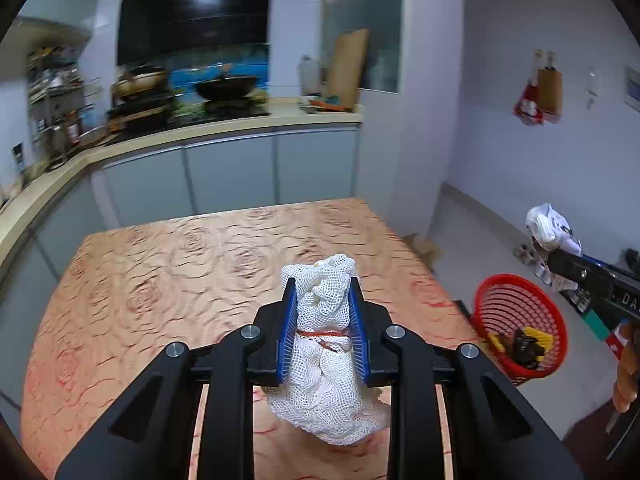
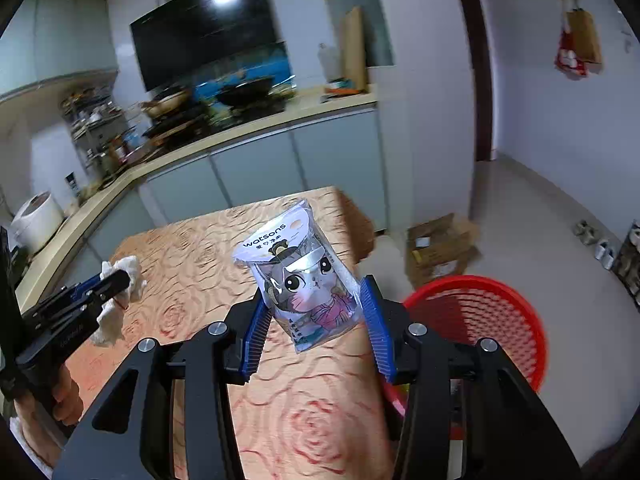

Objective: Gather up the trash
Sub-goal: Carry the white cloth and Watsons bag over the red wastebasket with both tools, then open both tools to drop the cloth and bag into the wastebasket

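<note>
Red basket (image 1: pixel 520 324) beside the tabletop (image 1: pixel 180 264), wrappers (image 1: pixel 524 346) inside.
Left hand-held gripper (image 1: pixel 324 292) pinches a mesh bundle (image 1: pixel 326 344); right hand-held gripper (image 2: pixel 316 304) pinches a tissue pack (image 2: pixel 308 280).

The word "watsons" is printed in dark letters on the white top band of the tissue pack (image 2: pixel 306 280), which sits between the fingers of the right gripper (image 2: pixel 318 322). Below this word there are a few small Chinese characters, and more run along the lower edge of the pack, but they are too small to read. In the left wrist view, the black body of the right gripper (image 1: pixel 592 280), to the right of the left claw, carries white letters; only "OA" can be read there.
</note>
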`<state>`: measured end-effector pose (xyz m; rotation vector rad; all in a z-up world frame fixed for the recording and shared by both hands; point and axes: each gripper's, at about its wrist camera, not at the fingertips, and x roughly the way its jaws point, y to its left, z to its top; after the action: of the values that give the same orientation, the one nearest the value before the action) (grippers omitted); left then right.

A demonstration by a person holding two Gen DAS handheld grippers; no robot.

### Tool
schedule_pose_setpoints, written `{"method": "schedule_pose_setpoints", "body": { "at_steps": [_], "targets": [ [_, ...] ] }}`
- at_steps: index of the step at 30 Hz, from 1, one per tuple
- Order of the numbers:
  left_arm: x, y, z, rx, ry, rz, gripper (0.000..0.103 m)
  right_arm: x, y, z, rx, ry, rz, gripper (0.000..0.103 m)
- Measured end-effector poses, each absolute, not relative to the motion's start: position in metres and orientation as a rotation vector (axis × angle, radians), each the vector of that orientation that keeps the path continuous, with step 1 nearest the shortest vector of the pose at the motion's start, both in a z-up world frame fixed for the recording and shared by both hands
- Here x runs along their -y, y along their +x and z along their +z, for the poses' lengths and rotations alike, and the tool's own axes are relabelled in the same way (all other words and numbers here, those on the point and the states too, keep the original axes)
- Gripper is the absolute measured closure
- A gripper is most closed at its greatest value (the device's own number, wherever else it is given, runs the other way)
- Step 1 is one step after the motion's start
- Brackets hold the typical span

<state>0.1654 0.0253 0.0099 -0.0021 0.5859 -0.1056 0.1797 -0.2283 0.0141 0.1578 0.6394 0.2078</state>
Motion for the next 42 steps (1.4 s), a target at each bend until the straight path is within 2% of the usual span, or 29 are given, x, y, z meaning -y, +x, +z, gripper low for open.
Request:
{"method": "schedule_pose_setpoints", "body": {
  "at_steps": [20, 38, 42],
  "targets": [
    [0.12, 0.195, 0.017, -0.563, 0.05, -0.383, 0.08, 0.334, 0.155, 0.007, -0.618, 0.229, -0.02, 0.06],
    [0.192, 0.231, -0.047, -0.73, 0.092, -0.501, 0.08, 0.36, 0.178, -0.049, -0.763, 0.232, -0.068, 0.059],
    [0.196, 0.236, -0.058, -0.764, 0.091, -0.513, 0.077, 0.364, 0.186, -0.066, -0.806, 0.239, -0.076, 0.059]
  ]
}}
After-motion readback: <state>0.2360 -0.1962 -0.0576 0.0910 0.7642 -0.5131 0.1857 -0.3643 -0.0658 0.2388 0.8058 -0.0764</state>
